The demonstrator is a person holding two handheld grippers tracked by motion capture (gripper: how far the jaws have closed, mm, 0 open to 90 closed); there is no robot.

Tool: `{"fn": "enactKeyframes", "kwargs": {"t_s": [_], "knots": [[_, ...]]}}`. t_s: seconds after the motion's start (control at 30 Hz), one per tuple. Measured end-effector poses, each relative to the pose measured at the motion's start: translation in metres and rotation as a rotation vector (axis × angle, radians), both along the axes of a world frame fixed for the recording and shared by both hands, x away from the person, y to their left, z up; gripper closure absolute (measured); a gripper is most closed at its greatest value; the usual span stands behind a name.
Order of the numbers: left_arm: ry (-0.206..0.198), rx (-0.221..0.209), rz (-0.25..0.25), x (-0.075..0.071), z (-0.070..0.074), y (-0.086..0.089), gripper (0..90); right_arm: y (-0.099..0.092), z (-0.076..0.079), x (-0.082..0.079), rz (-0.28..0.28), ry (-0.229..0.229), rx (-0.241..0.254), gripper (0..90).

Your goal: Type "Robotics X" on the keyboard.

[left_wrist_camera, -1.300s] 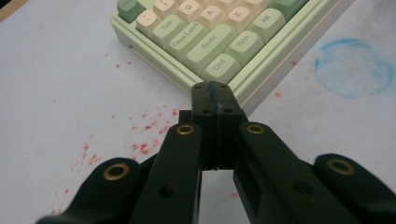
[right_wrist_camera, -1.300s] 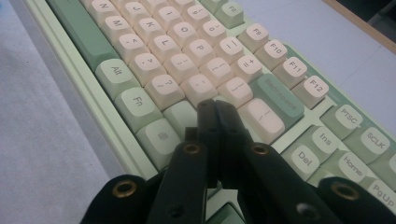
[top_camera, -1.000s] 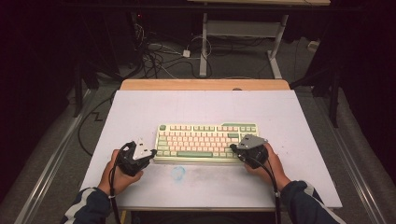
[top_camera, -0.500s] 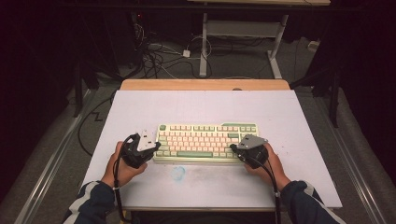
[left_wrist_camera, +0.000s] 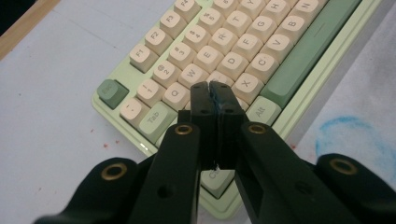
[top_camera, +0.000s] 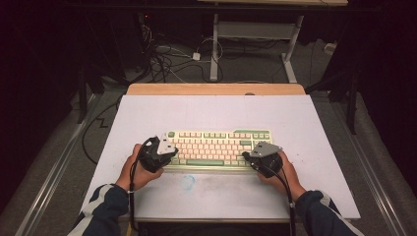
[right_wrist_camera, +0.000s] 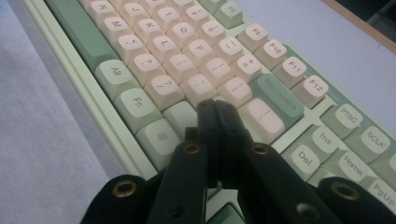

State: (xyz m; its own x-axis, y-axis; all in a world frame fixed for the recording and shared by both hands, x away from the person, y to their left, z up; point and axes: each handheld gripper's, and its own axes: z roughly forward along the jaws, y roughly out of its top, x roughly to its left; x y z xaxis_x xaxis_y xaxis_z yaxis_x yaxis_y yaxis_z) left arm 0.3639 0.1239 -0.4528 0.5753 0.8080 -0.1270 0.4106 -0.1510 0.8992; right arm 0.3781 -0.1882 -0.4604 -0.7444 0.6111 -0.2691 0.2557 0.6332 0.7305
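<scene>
Two black hand-held tools are seen, the left gripper [top_camera: 169,149] and the right gripper [top_camera: 247,156]. A grey three-cornered plate [top_camera: 266,149] dotted with small screws is mounted on top of each body. From the rear of each tool a thin black cable [top_camera: 284,185] is trailed back along the forearm. In the gripper views, two flat matte black fingers [left_wrist_camera: 204,108] are carried at the front of each tool on angular black link arms, and brass-coloured rivets [left_wrist_camera: 183,129] are set at the link pivots, with larger brass-ringed holes behind them. Dark navy sleeves [top_camera: 105,212] with a white stripe are worn behind the tools.
</scene>
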Motion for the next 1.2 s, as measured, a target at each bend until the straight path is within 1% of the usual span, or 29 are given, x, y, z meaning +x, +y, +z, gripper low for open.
{"fn": "enactKeyframes", "kwargs": {"t_s": [0.27,0.47,0.7,0.93,1.2], "knots": [[0.011,0.020,-0.023,0.004,-0.004,-0.012,85.7,0.000,0.000,0.000,0.000,-0.001,-0.001,90.0],[0.014,0.020,-0.036,0.005,-0.005,-0.019,85.8,0.000,0.000,0.000,0.002,-0.001,-0.001,90.0],[0.018,0.034,-0.054,0.006,-0.008,-0.027,85.7,0.000,0.000,0.000,0.002,-0.002,-0.002,90.0],[0.023,0.042,-0.062,0.008,-0.009,-0.031,85.7,0.000,0.000,0.000,0.003,-0.004,-0.004,90.0],[0.033,0.040,-0.061,0.010,-0.011,-0.032,85.5,0.000,0.000,0.000,0.003,-0.004,-0.004,90.0]]}}
